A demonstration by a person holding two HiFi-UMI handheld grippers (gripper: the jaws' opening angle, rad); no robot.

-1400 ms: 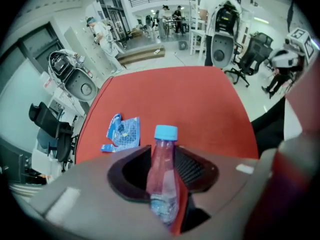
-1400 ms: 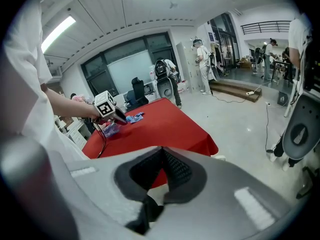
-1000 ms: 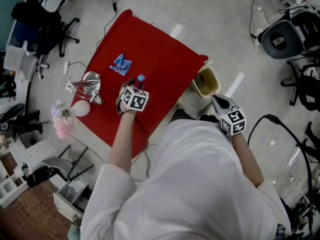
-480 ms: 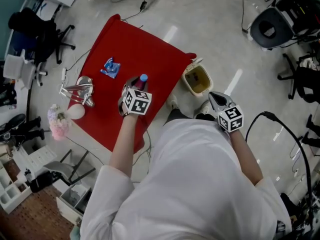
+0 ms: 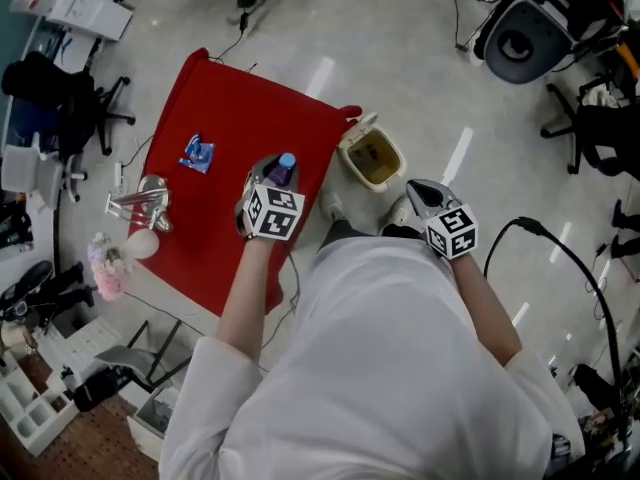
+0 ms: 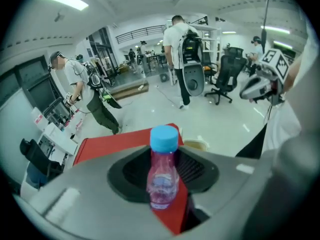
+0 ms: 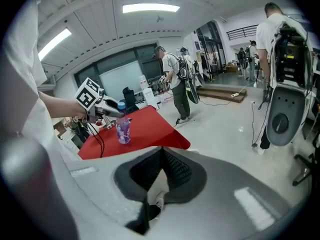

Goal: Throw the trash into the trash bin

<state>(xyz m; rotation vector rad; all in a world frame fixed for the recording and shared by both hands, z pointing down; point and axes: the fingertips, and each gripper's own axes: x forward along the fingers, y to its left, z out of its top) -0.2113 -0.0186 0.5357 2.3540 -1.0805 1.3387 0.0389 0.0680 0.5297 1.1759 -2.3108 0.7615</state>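
The bottle (image 6: 162,171), blue cap uppermost, is clamped by its body between the jaws of the left gripper (image 6: 163,180), which are held partly apart by it. Against the head view of a second ago, the grip is unchanged, but the bottle is now carried from over the middle of the red table (image 5: 230,118) to a place near the table edge that faces the trash bin (image 5: 345,148). It seems to be lifted clear of the tabletop, though the gap beneath it is shown plainly in no view.

The bin is set on the floor just beside the table's corner, with its lid tipped back. The bottle is not yet above the opening: a strip of table edge and some floor are still seen between them.

The right gripper (image 5: 414,187) is kept over the floor on the far side of the bin, its jaws together with nothing between them.

The carry is judged to be about half done; what is left is to bring the bottle over the opening and release it. A blue wrapper (image 5: 197,153) is still left on the table, so a further trip is probably needed.
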